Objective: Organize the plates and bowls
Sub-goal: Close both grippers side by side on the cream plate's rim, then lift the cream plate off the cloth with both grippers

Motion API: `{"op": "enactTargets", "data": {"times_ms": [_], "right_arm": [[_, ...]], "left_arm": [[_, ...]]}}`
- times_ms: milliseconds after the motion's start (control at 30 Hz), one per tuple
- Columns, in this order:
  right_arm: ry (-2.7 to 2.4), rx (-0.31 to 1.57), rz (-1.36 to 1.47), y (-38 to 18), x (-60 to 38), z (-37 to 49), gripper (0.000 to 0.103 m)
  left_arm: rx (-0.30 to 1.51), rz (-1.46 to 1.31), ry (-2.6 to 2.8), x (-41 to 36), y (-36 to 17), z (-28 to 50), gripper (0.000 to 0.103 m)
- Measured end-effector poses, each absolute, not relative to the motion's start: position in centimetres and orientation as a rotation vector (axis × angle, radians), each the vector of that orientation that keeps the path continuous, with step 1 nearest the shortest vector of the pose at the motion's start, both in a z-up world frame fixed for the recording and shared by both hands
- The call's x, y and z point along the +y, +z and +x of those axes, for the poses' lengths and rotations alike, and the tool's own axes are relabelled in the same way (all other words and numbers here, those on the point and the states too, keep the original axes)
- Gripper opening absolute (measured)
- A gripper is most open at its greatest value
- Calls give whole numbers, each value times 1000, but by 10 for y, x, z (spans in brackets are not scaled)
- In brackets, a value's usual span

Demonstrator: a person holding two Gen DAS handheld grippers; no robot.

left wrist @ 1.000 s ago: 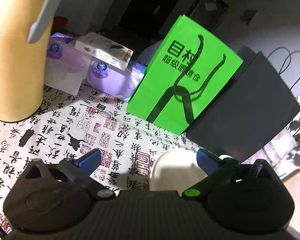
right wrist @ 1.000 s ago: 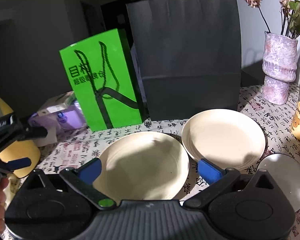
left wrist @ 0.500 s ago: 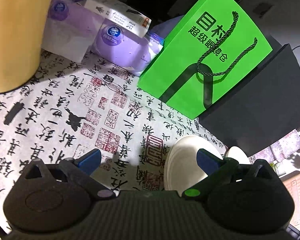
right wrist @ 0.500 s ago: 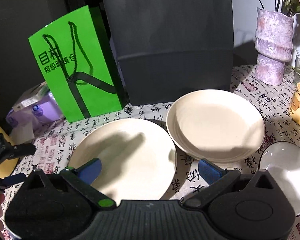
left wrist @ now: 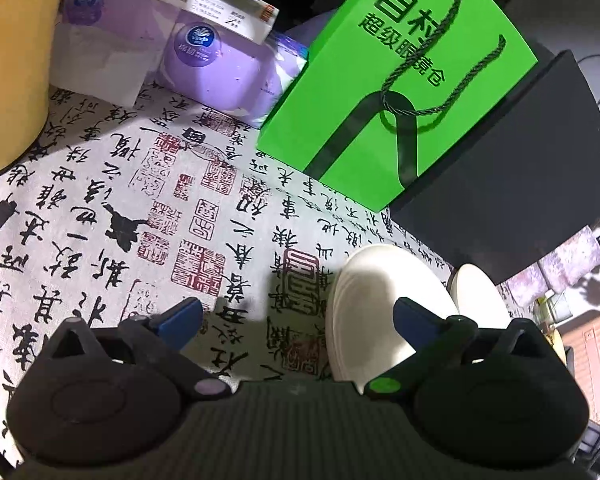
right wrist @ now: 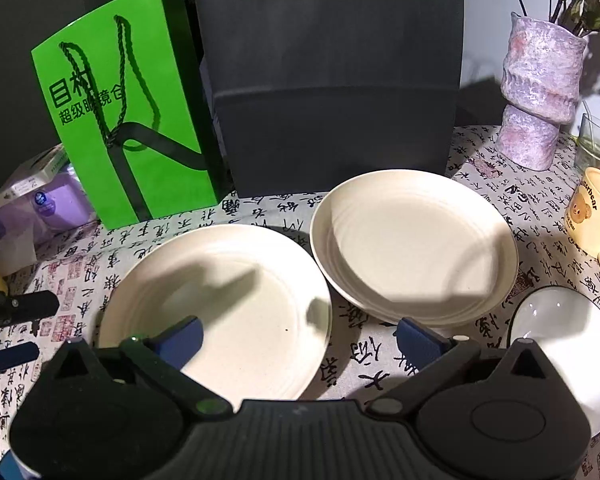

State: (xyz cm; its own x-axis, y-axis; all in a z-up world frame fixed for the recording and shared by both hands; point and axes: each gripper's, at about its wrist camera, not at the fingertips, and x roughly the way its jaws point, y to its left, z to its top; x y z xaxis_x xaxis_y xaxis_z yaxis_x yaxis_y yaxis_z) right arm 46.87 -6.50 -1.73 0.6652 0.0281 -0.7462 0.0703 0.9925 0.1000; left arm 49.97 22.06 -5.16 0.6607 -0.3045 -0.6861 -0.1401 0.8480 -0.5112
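Fingers on both grippers are spread wide, gripping nothing. Right gripper [right wrist: 298,334] has dropped closer over the near plate [right wrist: 236,300] since a second ago; the second plate [right wrist: 416,240] sits just beside it (bowl [right wrist: 568,332] at right). Left gripper [left wrist: 298,318] moved in toward the plate's edge.

A home dining table: a calligraphy-print tablecloth [right wrist: 496,184] carries cream plates [right wrist: 236,304] at 6 o'clock and a bear mug [right wrist: 592,216] at 3. A vase [right wrist: 536,92] of dried flowers stands at 2, shopping bags [right wrist: 128,120] at 11, tissue packs [left wrist: 204,64] beyond
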Motion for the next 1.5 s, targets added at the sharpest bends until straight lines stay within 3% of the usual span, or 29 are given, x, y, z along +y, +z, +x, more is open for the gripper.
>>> {"op": "enactTargets", "data": {"times_ms": [500, 667, 767, 833, 967, 1200, 1333, 1500], "right_arm": [[-12, 862, 143, -27, -66, 475, 103], [-12, 861, 151, -28, -67, 476, 103], [-13, 863, 150, -28, -68, 477, 103], [-11, 864, 151, -29, -68, 478, 103], [-6, 868, 151, -29, -67, 478, 101], [23, 892, 148, -31, -66, 481, 85], [29, 907, 143, -33, -66, 483, 69], [24, 940, 147, -39, -69, 487, 60]], "left_arm": [[895, -473, -99, 204, -46, 504, 101], [888, -485, -97, 206, -42, 502, 84], [889, -470, -101, 204, -40, 502, 71], [893, -464, -99, 204, -41, 502, 56], [907, -461, -94, 203, -43, 504, 42], [923, -425, -100, 196, -46, 506, 15], [925, -394, -101, 189, -44, 505, 14], [931, -375, -120, 183, -44, 505, 14]]}}
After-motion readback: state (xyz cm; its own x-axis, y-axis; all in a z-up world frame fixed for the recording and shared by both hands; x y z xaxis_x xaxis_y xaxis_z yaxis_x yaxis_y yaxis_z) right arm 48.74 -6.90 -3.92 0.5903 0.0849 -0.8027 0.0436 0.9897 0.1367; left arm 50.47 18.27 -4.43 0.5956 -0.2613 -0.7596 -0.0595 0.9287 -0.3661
